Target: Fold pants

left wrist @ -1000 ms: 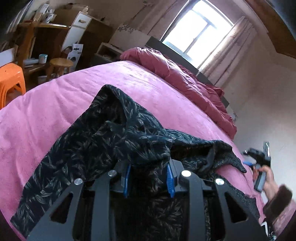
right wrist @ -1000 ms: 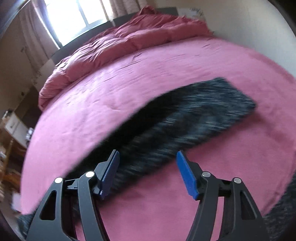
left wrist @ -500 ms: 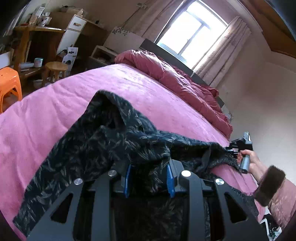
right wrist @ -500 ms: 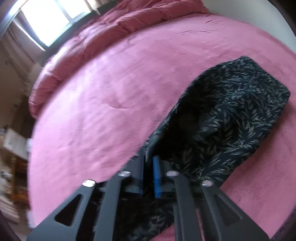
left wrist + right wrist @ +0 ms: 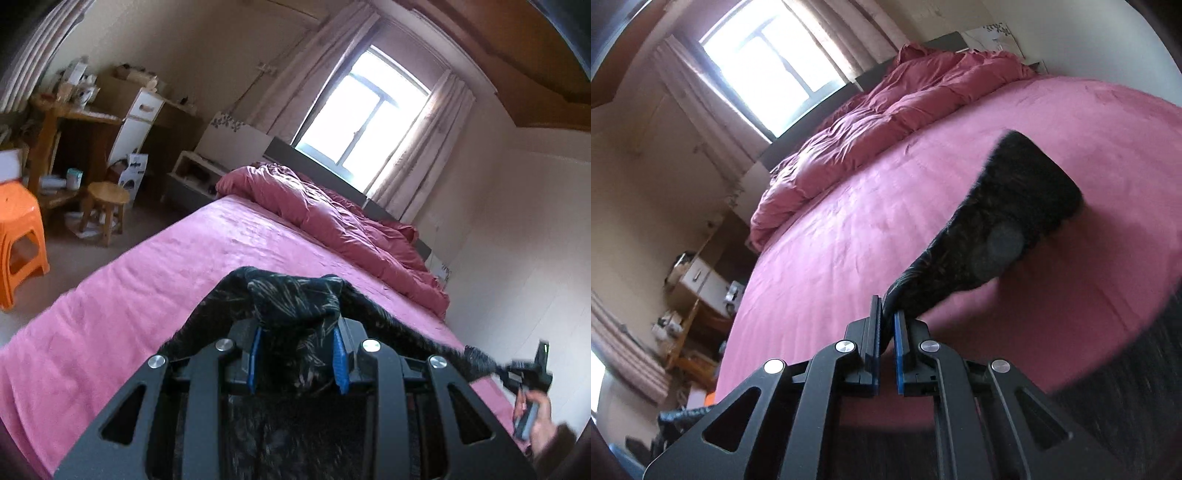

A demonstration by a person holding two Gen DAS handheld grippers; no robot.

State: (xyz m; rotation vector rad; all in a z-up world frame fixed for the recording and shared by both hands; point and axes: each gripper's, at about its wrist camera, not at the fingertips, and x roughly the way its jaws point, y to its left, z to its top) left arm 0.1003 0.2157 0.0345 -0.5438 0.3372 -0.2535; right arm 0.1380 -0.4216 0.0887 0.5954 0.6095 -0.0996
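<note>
Left claw (image 5: pixel 298 360) stays clenched on the dark leaf-print pants (image 5: pixel 295 299), now lifted higher above the pink bed (image 5: pixel 184 266); right claw (image 5: pixel 885 334), open 1 second ago, grips a pant edge. Crumpled duvet (image 5: pixel 332 221) lies by the window (image 5: pixel 369 122).
</note>
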